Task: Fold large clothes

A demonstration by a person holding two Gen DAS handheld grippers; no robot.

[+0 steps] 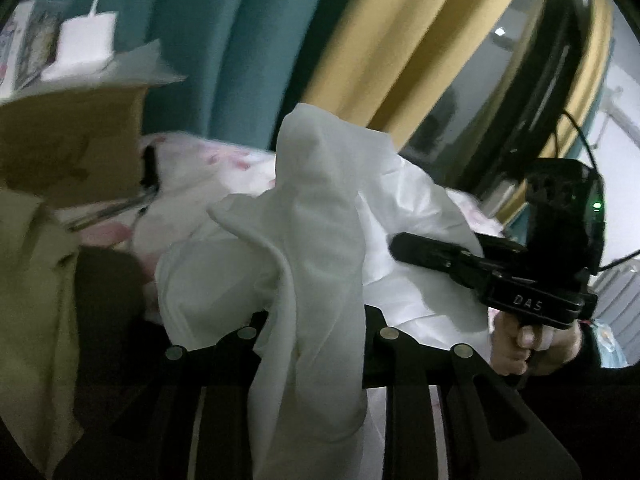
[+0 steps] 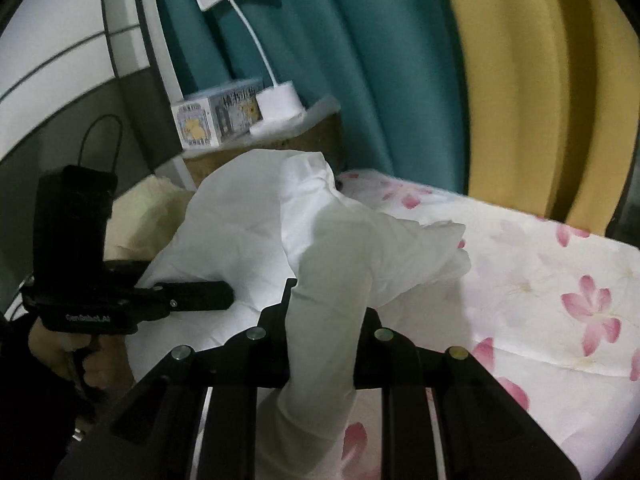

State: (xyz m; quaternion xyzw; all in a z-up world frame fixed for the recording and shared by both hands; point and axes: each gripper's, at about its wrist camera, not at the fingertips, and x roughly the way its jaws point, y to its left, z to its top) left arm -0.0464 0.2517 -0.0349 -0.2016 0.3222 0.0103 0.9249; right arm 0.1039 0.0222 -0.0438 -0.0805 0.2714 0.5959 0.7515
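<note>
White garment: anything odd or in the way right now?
The white garment is bunched in a crumpled heap on the floral bedsheet, not spread flat. Both the left gripper and the right gripper grip folds of it. Nothing looks torn or spilled.

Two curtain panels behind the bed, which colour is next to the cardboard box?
The teal curtain: it hangs directly behind the cardboard box with the lamp. The yellow curtain hangs further right.

We cannot see either gripper's fingertips, since the white garment [image 1: 316,240] bunches over both pairs (its lower end runs off the frame), and the printed box [image 2: 218,118] is too blurred to read.
</note>
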